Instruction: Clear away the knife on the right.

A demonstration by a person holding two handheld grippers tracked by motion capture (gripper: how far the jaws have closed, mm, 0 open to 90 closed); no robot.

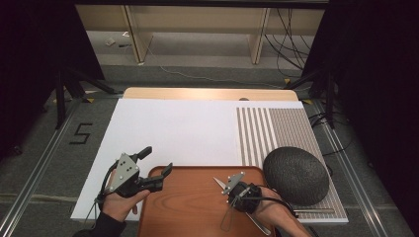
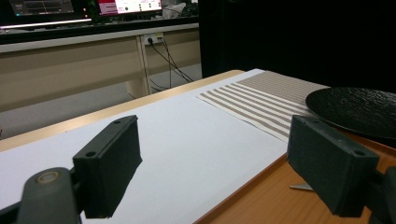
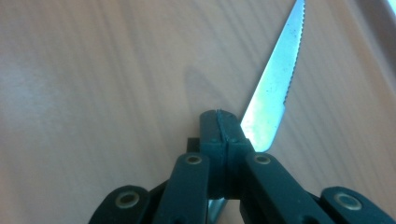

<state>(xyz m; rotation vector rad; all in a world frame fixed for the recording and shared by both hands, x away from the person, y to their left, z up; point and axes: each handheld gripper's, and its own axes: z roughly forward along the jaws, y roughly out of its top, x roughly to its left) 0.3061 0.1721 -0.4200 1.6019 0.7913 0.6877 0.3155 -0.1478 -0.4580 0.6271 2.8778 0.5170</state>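
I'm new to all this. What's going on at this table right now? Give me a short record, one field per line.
Setting: white table with a striped placemat at its right
Tray: wooden tray at the near edge
Plate: dark textured plate on the placemat, beside the tray
Right gripper: right gripper over the tray, jaws closed on a knife
Knife: serrated blade, pointing away from the hand, above the tray
Left gripper: left gripper at the tray's left edge, jaws wide apart, holding nothing
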